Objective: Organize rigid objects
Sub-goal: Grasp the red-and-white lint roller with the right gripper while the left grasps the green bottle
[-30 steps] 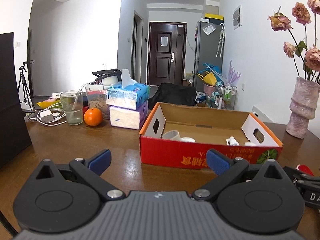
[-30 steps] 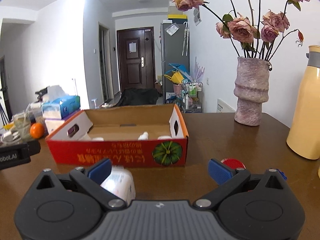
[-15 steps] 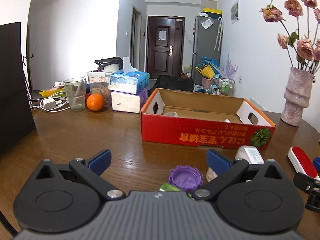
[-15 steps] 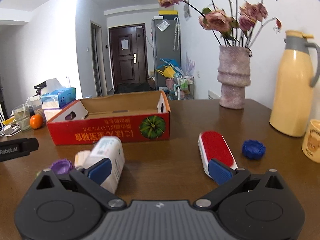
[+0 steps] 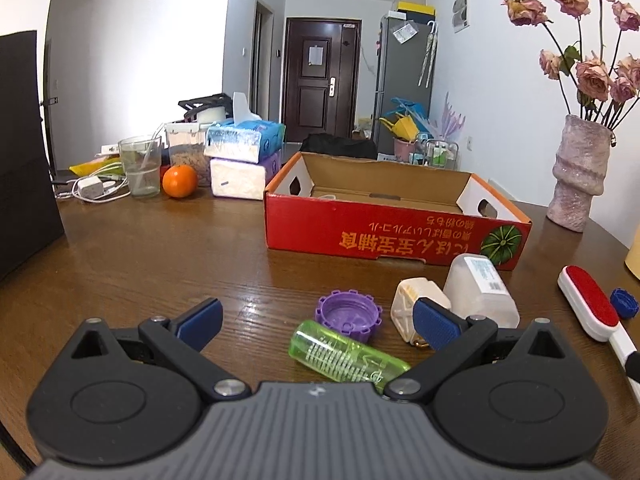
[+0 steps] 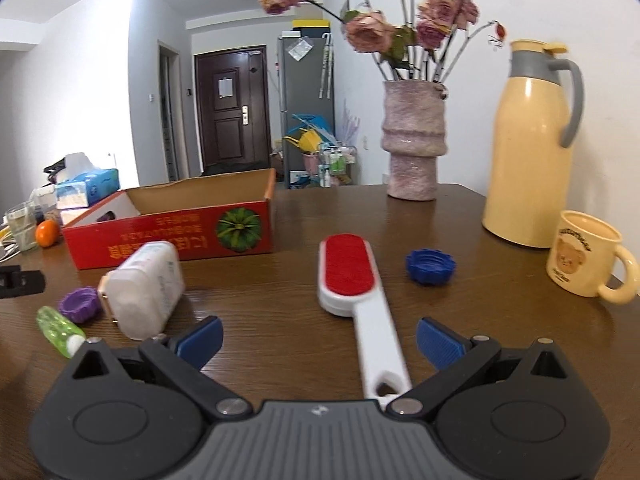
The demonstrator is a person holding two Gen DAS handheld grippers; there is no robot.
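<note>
Left gripper (image 5: 316, 320): wide open, empty, above green tube (image 5: 348, 354) at lower centre. Right gripper (image 6: 318, 338): wide open, empty, straddling brush (image 6: 356, 292). Risk: tube rolling from uneven pinch.

Box (image 5: 396, 236) behind bottle (image 5: 348, 354), cap (image 5: 348, 314), jar (image 5: 480, 292), brush (image 6: 352, 280) rightward

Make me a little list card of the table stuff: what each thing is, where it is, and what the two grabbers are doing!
box: red cardboard box, open top, toward the back of the table
green tube: green tube, lying flat between the left gripper fingers
purple cap: purple cap, just beyond the tube
white bottle: white bottle, on its side in front of the box
brush: red lint brush, handle between the right gripper fingers
blue cap: blue cap, right of the brush
grippers: both open, holding nothing
</note>
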